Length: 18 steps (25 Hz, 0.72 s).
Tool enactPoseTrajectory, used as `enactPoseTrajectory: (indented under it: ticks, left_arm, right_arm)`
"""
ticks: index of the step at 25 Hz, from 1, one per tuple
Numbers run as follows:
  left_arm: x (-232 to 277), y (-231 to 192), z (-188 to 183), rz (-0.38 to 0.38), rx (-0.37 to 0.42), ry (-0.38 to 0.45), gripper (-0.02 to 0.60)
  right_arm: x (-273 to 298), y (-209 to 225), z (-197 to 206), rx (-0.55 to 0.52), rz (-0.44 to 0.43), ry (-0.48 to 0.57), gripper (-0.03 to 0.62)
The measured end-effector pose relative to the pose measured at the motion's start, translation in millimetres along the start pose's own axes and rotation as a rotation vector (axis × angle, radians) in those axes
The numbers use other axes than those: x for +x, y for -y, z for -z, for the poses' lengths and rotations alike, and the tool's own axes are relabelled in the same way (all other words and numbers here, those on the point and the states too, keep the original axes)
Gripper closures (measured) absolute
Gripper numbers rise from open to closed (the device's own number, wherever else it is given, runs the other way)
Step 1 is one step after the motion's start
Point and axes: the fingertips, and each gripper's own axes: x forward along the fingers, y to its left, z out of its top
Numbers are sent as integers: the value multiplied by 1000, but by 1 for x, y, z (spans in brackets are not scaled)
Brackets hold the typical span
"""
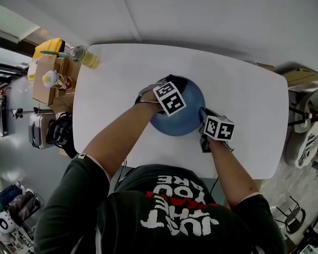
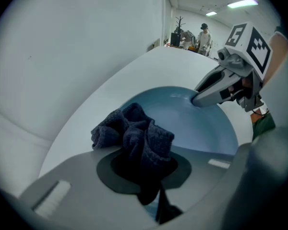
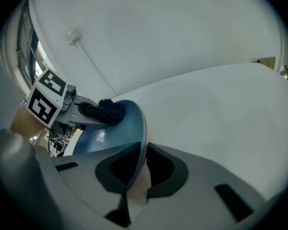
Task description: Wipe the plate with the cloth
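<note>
Two grips: left gripper pinches cloth, right gripper clamps plate rim

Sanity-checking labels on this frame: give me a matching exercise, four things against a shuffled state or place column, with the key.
Things:
1 cloth
2 plate
3 bottle
4 table

States or places:
A blue, rim pinched by the right tongs
B white
C dark, bunched in the left tongs
D yellowish, at the far left corner

Pairs: 1-C, 2-A, 3-D, 4-B
</note>
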Motion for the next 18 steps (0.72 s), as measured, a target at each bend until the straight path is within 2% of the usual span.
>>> enactPoseTrajectory:
  ticks: [2,6,11,14,18]
  left_arm:
    - [3,18,-13,30,38,10,528]
    - [8,74,-31,100,179,21,528]
    - [2,140,-28,233,292,20,528]
    - [-6,171,-7,338,301,-1,528]
    - [-19,182,30,392,247,-27,528]
  right_arm:
    - [-1,2,0,31,3,8,562]
    - [-1,6,-3,63,12,25,565]
    - [-1,7,-7,61,12,34,564]
    - [0,8,-7,53,13,34,565]
    - [-2,8,-7,34,10,33,565]
